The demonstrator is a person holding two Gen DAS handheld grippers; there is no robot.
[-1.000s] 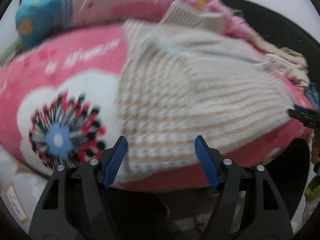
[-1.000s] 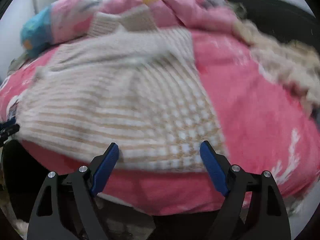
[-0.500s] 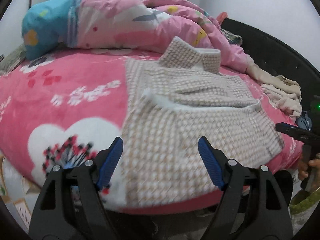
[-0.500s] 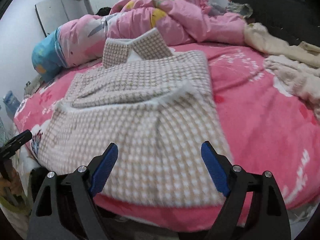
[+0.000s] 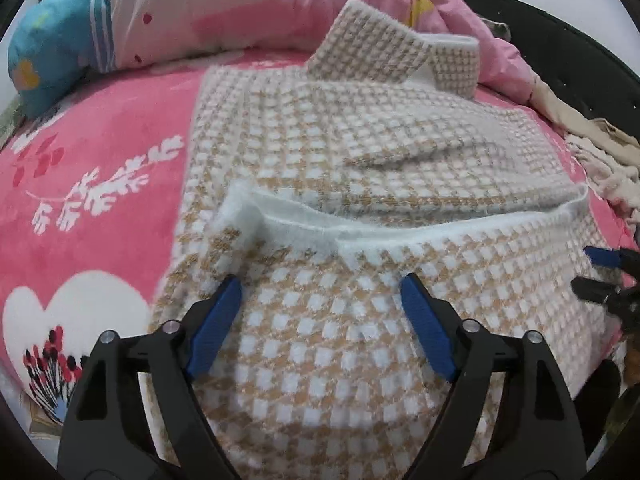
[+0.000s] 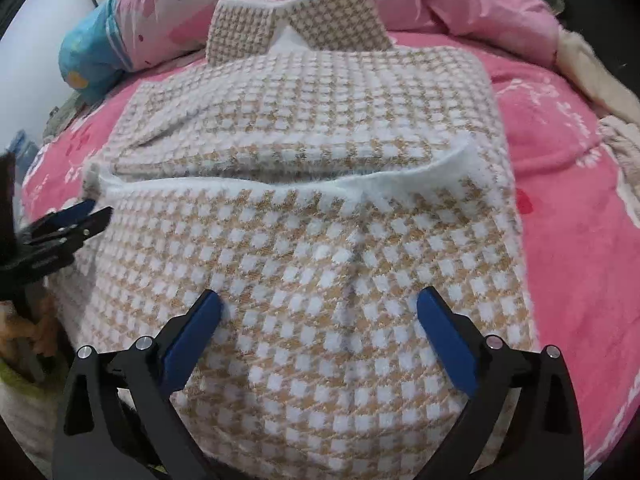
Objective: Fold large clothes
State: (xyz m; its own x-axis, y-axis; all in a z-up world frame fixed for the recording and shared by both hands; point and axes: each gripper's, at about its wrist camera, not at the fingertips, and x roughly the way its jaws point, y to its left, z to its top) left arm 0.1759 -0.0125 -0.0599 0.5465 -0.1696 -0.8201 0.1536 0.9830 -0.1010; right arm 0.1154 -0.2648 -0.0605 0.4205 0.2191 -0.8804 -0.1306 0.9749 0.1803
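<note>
1. So it's a bed [image 5: 100, 128] with a bright pink blanket, white leaf and heart prints on it, and a bunched-up pink duvet [image 6: 460, 4] plus a blue-ended pillow [image 5: 44, 48] piled at the far side.
2. The big houndstooth sweater [image 5: 360, 184], beige and white, lies flat in the middle of the bed, collar [image 6: 296, 20] pointing at the duvet, lower half folded up so its white fuzzy hem [image 5: 400, 228] runs across the chest.
3. Left tool [image 5: 322, 294] hangs over the folded part, blue pads spread wide; it's just been opening and grips nothing.
4. Right tool [image 6: 320, 308], same deal: jaws just opened further, about as wide as they go, only fabric below, nothing pinched.
5. Some cream clothes [image 5: 600, 152] sit off on the right edge.
</note>
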